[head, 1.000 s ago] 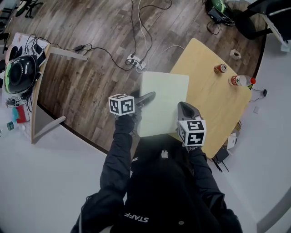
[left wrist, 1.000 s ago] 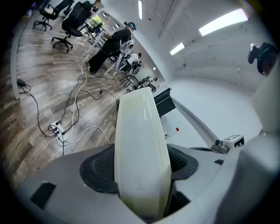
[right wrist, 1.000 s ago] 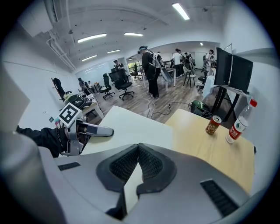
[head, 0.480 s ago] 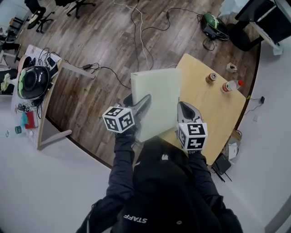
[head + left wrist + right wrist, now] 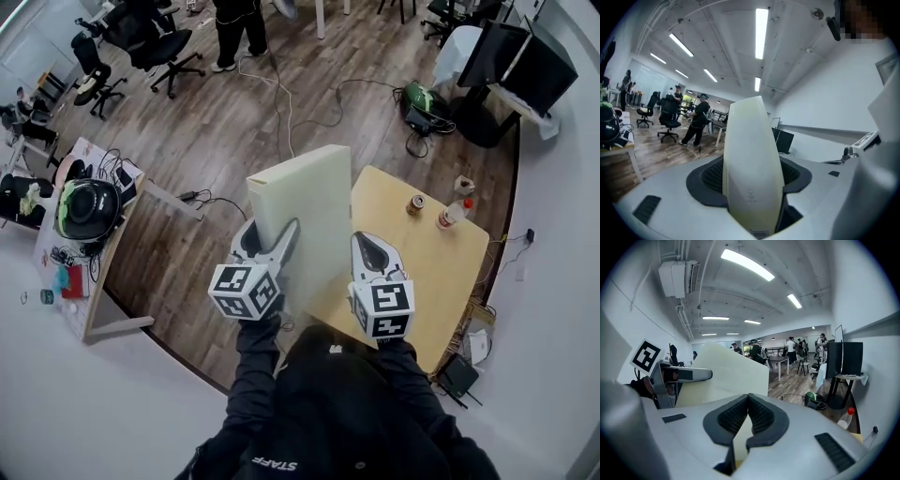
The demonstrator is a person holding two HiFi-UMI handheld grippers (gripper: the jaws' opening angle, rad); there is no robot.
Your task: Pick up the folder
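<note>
A thick pale cream folder (image 5: pixel 302 211) is held up in the air between both grippers, standing nearly upright above the near-left edge of the wooden table (image 5: pixel 427 258). My left gripper (image 5: pixel 273 251) is shut on the folder's left side; in the left gripper view the rounded spine (image 5: pixel 751 164) fills the gap between its wide-set jaws. My right gripper (image 5: pixel 368 255) is shut on the folder's right edge. In the right gripper view its pads (image 5: pixel 761 416) pinch the thin cover, and the folder's face (image 5: pixel 725 375) and the left gripper (image 5: pixel 679 376) show beyond.
A can (image 5: pixel 414 203), a red-capped bottle (image 5: pixel 450 214) and a small object (image 5: pixel 464 185) stand at the table's far side. A side desk (image 5: pixel 111 281) with a helmet (image 5: pixel 86 208) is at the left. Cables, office chairs, monitors and people are farther off.
Both grippers have risen with the folder. It has come off the table and tipped from lying flat to nearly upright. The view now takes in more of the room.
</note>
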